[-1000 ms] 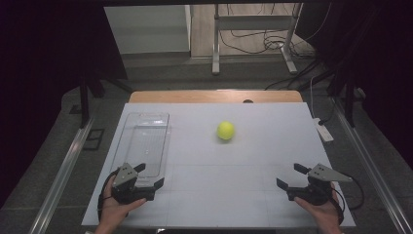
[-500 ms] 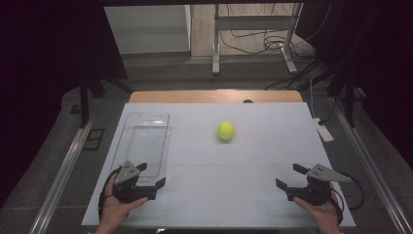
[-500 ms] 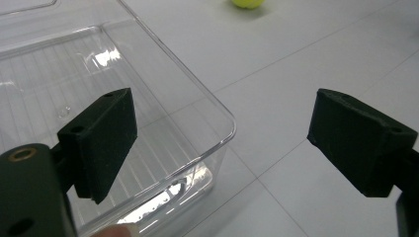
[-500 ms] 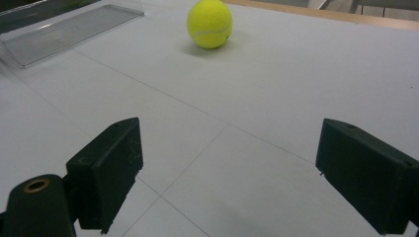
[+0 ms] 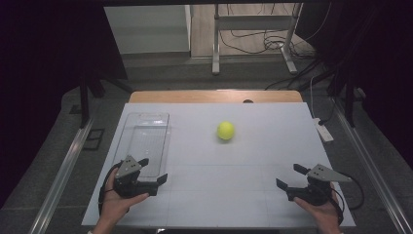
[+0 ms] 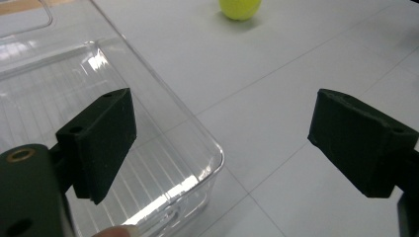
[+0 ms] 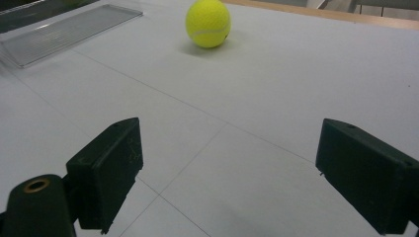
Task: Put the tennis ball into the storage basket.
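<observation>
While lying loose on the white table at about twelve o'clock from the right gripper, well apart from both claws and right of the clear ribbed plastic tray, the round yellow-green tennis ball could roll off under a glancing or one-sided touch. Could also snag: left gripper, hovering over the tray's near corner at six o'clock, liable to nudge that tray on any low sweep toward the ball. Both spread wide, jaws far apart, holding nothing, touching nothing.
</observation>
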{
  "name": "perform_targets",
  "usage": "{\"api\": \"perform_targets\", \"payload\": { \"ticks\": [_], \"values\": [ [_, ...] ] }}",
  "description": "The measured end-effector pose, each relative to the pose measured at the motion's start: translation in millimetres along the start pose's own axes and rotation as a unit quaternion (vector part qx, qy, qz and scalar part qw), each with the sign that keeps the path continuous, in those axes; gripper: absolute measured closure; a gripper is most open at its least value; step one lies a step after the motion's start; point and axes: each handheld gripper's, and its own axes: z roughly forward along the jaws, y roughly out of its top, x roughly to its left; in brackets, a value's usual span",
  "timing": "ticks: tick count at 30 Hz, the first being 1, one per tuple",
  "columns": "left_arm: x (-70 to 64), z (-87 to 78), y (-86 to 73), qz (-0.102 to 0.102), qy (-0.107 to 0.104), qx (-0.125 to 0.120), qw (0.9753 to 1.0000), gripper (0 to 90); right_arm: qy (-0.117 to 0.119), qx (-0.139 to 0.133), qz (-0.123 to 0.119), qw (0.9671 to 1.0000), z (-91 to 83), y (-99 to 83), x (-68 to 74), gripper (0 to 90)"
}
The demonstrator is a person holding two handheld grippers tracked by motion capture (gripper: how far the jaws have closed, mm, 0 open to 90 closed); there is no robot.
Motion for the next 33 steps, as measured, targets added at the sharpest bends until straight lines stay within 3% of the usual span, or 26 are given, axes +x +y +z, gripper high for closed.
{"api": "perform_targets", "payload": {
  "ticks": [9,33],
  "values": [
    [-5.3,14.6,23.0,0.012,-0.015,0.000,0.9998,12.2,0.001,0.001,0.000,1.0000,0.3,-0.8,-1.2,10.9],
    [5.3,15.5,36.1,0.008,-0.016,0.010,0.9998,12.6,0.001,0.000,0.004,1.0000,0.3,-1.5,-2.3,11.0]
  ]
}}
